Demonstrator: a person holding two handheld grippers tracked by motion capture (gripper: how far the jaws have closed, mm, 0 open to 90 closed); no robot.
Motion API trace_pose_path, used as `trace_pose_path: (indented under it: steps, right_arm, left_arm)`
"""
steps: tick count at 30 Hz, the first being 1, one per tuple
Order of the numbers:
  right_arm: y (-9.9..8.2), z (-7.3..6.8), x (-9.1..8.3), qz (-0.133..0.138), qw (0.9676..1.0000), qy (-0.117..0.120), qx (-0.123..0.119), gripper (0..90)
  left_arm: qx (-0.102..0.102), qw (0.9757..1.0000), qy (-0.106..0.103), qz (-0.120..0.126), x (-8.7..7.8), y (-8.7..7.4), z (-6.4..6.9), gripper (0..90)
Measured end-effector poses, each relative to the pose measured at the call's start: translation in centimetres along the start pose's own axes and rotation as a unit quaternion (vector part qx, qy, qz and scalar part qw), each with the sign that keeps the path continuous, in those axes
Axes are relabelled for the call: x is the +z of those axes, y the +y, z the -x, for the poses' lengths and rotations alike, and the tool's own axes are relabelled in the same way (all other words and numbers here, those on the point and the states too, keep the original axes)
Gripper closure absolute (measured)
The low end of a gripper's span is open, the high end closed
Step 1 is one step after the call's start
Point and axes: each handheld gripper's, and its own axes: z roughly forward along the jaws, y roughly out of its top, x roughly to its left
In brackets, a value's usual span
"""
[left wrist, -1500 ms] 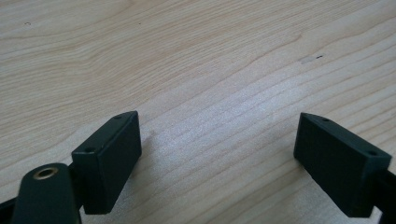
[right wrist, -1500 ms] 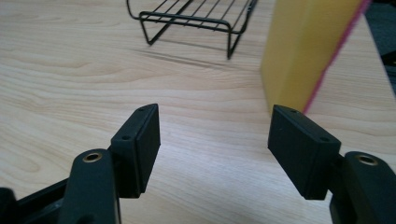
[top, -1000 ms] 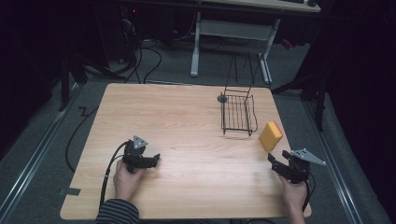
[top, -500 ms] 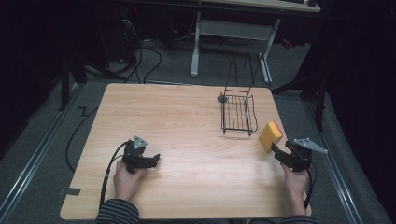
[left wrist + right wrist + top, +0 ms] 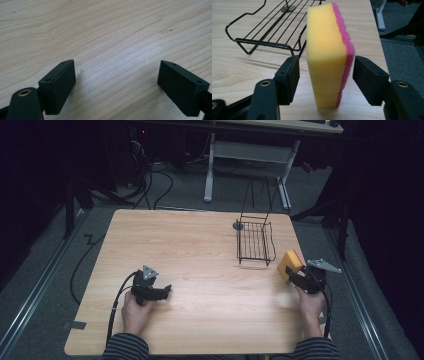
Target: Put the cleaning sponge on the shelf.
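Observation:
A yellow sponge (image 5: 289,261) with a pink scouring side stands on edge near the table's right edge. In the right gripper view the sponge (image 5: 327,55) is between the two black jaws, with a small gap on each side. My right gripper (image 5: 294,276) is open around the sponge's near end; its jaws have just been closing and the pads do not press on it. My left gripper (image 5: 166,290) rests at the front left of the table, pointing right. In the left gripper view its jaws (image 5: 116,80) stand wide apart over bare wood.
A black wire rack (image 5: 255,242) stands on the wooden table (image 5: 190,245) just left of and beyond the sponge, with a small grey disc (image 5: 238,225) at its far left corner. The rack (image 5: 269,27) is close to the left jaw. Table edge lies right of the sponge.
My right gripper has moved forward up to the sponge, so that its jaws now straddle it, and they have narrowed. The left gripper and the sponge have kept still.

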Motion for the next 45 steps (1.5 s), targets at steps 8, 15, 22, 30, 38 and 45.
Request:
trace_pose_path:
  steps: [8,15,22,30,38,45]
  right_arm:
    - [-0.2,0.2,0.7,-0.008,0.9999,0.002,0.005,49.9]
    - [-0.2,-0.1,0.5,-0.006,0.9999,0.010,-0.004,59.6]
    - [-0.1,-0.1,0.1,0.004,0.9996,0.025,-0.008,60.6]
    - [-0.1,-0.5,-0.9,0.014,0.9991,0.036,-0.017,60.6]
    - [0.3,-0.7,-2.0,0.025,0.9980,0.054,-0.022,60.6]
    - [0.6,-0.5,-3.0,0.032,0.9977,0.057,-0.021,60.6]
  left_arm:
    - [0.000,1.0000,0.000,0.000,0.0,0.0,0.0,15.6]
    - [0.000,1.0000,0.000,0.000,0.0,0.0,0.0,15.6]
    - [0.000,1.0000,0.000,-0.001,0.0,0.0,0.0,15.6]
    - [-0.001,1.0000,0.001,0.000,0.0,0.0,0.0,15.6]
    - [-0.001,1.0000,0.001,-0.001,0.0,0.0,0.0,15.6]
    - [-0.001,1.0000,0.001,0.000,0.0,0.0,0.0,15.6]
